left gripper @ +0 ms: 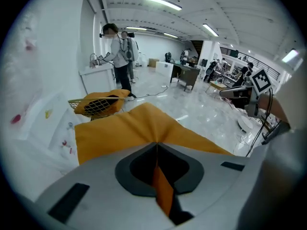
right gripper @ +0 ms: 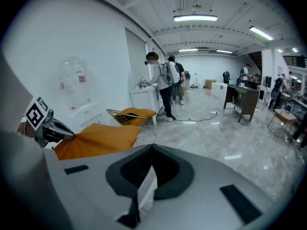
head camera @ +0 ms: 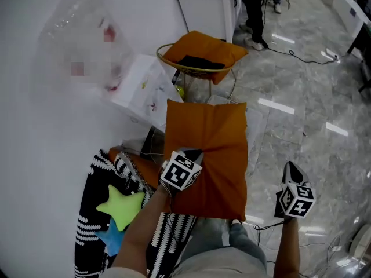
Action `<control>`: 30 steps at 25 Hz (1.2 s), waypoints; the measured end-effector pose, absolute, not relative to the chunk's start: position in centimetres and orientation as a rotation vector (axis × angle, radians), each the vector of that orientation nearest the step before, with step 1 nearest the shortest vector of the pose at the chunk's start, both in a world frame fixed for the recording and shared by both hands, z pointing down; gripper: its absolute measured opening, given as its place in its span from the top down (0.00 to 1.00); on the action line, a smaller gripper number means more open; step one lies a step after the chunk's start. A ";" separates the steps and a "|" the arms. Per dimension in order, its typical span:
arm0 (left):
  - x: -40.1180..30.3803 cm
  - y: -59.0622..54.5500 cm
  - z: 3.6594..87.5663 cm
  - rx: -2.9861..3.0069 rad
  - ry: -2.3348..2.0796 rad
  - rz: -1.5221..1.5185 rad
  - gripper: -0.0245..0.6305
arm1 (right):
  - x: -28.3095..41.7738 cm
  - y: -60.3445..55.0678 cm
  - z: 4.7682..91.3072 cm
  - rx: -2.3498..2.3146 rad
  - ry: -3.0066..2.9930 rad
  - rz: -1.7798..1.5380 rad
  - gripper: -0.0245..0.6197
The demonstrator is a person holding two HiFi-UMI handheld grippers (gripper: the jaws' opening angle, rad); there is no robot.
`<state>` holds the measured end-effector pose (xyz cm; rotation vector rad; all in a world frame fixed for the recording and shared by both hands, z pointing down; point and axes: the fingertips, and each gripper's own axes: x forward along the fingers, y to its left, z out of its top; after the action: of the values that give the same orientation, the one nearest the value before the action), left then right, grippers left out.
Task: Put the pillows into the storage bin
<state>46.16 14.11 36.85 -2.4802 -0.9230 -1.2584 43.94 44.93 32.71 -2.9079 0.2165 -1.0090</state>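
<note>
The left gripper (head camera: 194, 153) (left gripper: 156, 147) has its jaws pressed together on a fold of the orange pillow (head camera: 211, 155) (left gripper: 124, 128). The pillow spreads out ahead of the jaws, lifted off the floor. The marker cube (head camera: 181, 172) behind the jaws carries black-and-white square codes.

Ahead of this gripper, past the pillow's far edge, stands the wire storage bin (head camera: 165, 62) (left gripper: 98, 107). It already holds a second orange pillow (head camera: 203, 48), which overhangs the rim and has a dark item (head camera: 200, 62) lying on top. To the gripper's left a white sheet (head camera: 145, 91) leans against the wall; its small coloured prints are too small to read. Behind and to the left lies a striped cloth (head camera: 93, 225) with a green star cushion (head camera: 124, 207) on it.

The right gripper (head camera: 290, 169) (right gripper: 152, 150) hangs well apart to the right, with its jaw tips meeting and nothing in them. Open grey floor (head camera: 301, 97) lies ahead of it.
</note>
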 end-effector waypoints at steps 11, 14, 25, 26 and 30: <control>53.8 16.3 47.9 -2.269 -1.134 -1.249 0.94 | 46.9 44.2 42.2 -2.836 0.061 -1.123 0.96; 55.3 16.9 51.6 -2.218 -1.174 -1.231 0.94 | 46.3 45.3 46.1 -2.797 -0.022 -1.153 0.96; 57.2 18.6 63.0 -2.090 -1.232 -1.234 0.94 | 43.3 47.4 57.0 -2.683 -0.198 -1.253 0.96; 57.2 18.6 63.6 -2.091 -1.231 -1.238 0.94 | 43.1 47.2 57.7 -2.673 -0.198 -1.260 0.96; 57.5 18.6 65.8 -2.094 -1.223 -1.241 0.94 | 42.6 46.2 59.9 -2.648 -0.182 -1.281 0.96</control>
<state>57.54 18.57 65.81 -2.0944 -1.2234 -1.2411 42.58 46.16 59.91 -2.6484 -0.1819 -1.2807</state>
